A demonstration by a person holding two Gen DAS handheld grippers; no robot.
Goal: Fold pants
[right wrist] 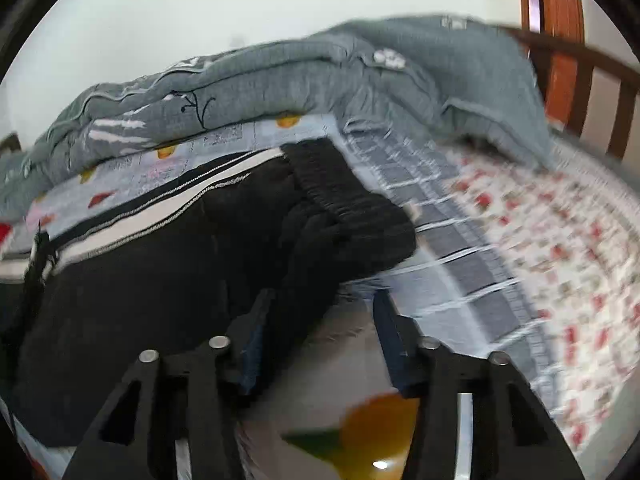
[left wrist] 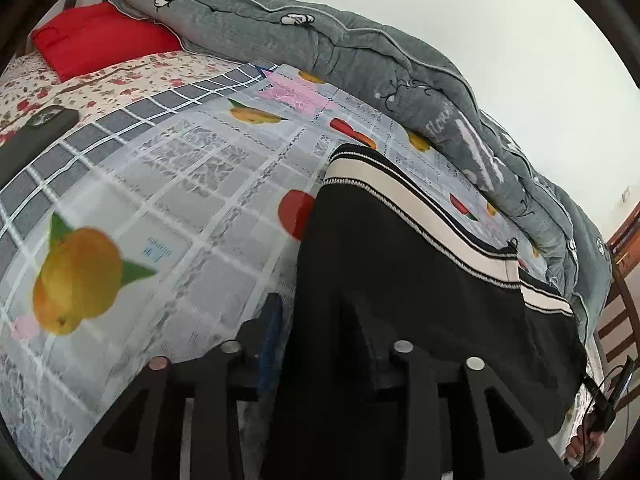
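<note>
Right up close, the left gripper (left wrist: 316,320) has black cloth between its two fingers. The fingers look spread, with the pants (left wrist: 400,280) bunched in the gap, but I cannot tell if they are really squeezing the cloth or only sitting around it. The right gripper (right wrist: 320,312) has its fingers spread wide. One finger touches the edge of the black cloth, and the other finger is out over the bed cover.

The pants lie on the fruit sheet (left wrist: 160,200), a shiny cover with oranges and apples on it. They are black with a white stripe (left wrist: 420,216) down the side. The stretchy waistband (right wrist: 340,188) is at the far end in the right view, a bit lumpy and rolled.

What could go wrong? If the left fingers only hold a little cloth, the pants may slip out when lifted. The right view is blurry, so that gripper seems to be moving fast. It might grab only the top layer, or pinch the sheet too. Then the fold would come out crooked. The sheet looks slippery, so the pants could slide.

Behind the pants is a big grey quilt (left wrist: 360,52). A red pillow (left wrist: 100,36) and a dark phone (left wrist: 36,136) lie well apart.
</note>
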